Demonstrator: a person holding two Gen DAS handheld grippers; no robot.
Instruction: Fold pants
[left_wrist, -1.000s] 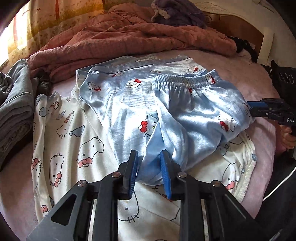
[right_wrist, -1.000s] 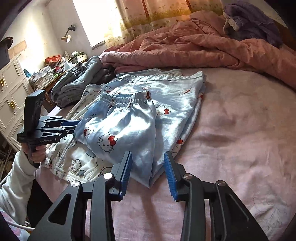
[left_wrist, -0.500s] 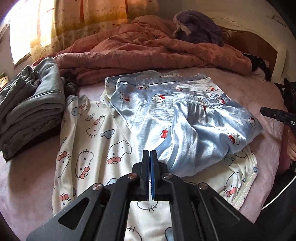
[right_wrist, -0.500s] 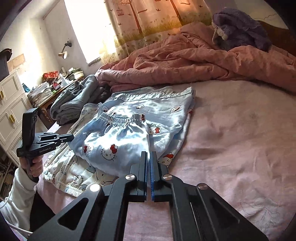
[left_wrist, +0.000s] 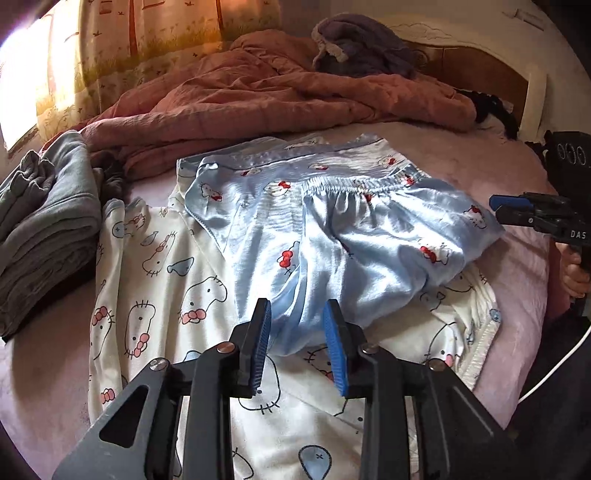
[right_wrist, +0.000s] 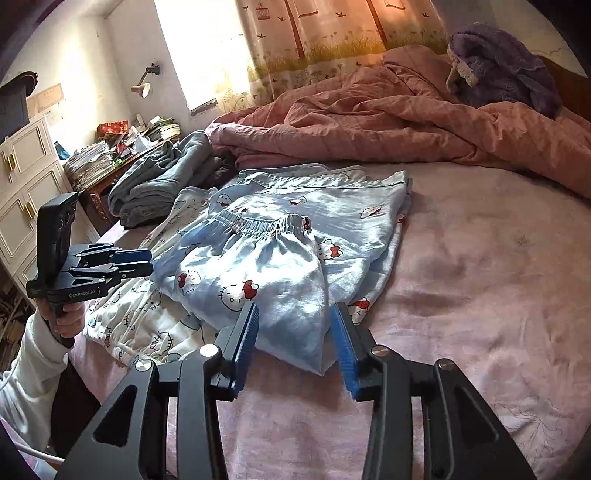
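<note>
Pink sheet (right_wrist: 480, 266) covers the bed and forms the work surface; a rumpled pink quilt (right_wrist: 388, 114) lies along its far side below a lit curtain (right_wrist: 332, 37). A desk (right_wrist: 110, 173) piled with papers and a white cabinet (right_wrist: 26, 192) stand past the bed's left edge. The blue pants (left_wrist: 369, 236) lie folded near the bed's middle, on top of a blue shirt (right_wrist: 351, 199), partly over a white pyjama (left_wrist: 155, 280). A grey pile (left_wrist: 48, 229) sits just beside the pyjama at the left edge. The sheet right of the pants is bare. The left gripper (left_wrist: 297, 345) has just been opening; its jaws stand apart over the pants' near edge, pads not pressing. The right gripper (right_wrist: 295, 345) has likewise just been opening, released, with the pants' folded corner between its jaws.
</note>
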